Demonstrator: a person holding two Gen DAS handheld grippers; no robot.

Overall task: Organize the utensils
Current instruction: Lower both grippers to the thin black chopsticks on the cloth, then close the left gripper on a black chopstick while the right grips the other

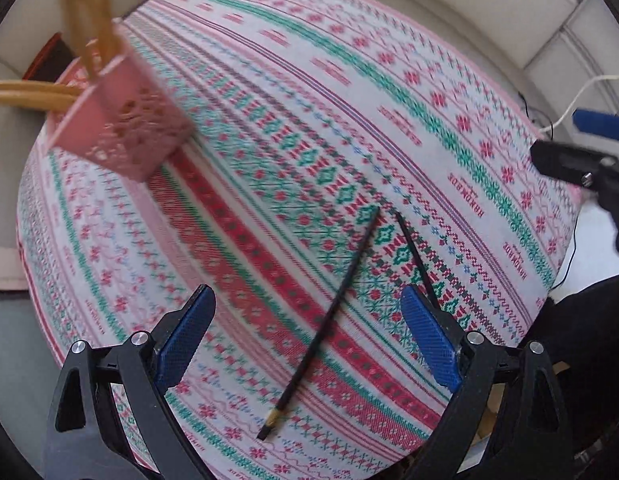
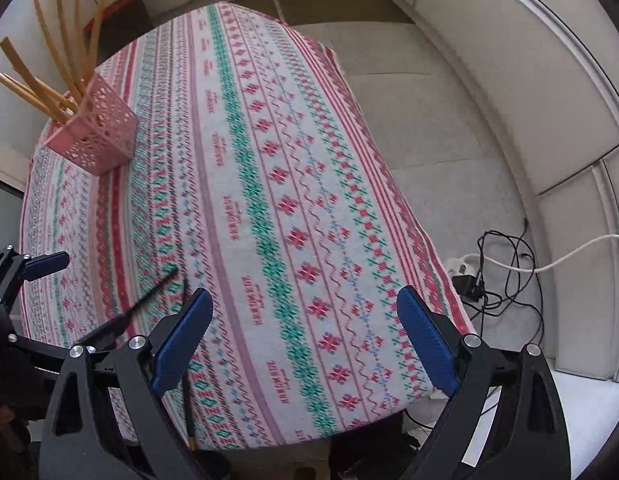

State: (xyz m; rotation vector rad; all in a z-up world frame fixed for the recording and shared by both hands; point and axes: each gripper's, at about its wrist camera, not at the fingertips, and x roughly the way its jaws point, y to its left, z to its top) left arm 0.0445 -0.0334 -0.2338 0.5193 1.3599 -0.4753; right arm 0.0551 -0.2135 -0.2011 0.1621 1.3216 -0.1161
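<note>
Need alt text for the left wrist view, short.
Open left tongs hang over two black chopsticks lying on a table under a patterned cloth, one between the blue pads. A pink perforated holder with wooden chopsticks stands upper left; the right tongs show at the right edge.

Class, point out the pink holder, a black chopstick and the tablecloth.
pink holder (image 2: 97, 136), right wrist view, its perforated side wall
black chopstick (image 1: 329, 312), left wrist view, mid-shaft
tablecloth (image 2: 269, 240), right wrist view, a green patterned stripe
</note>
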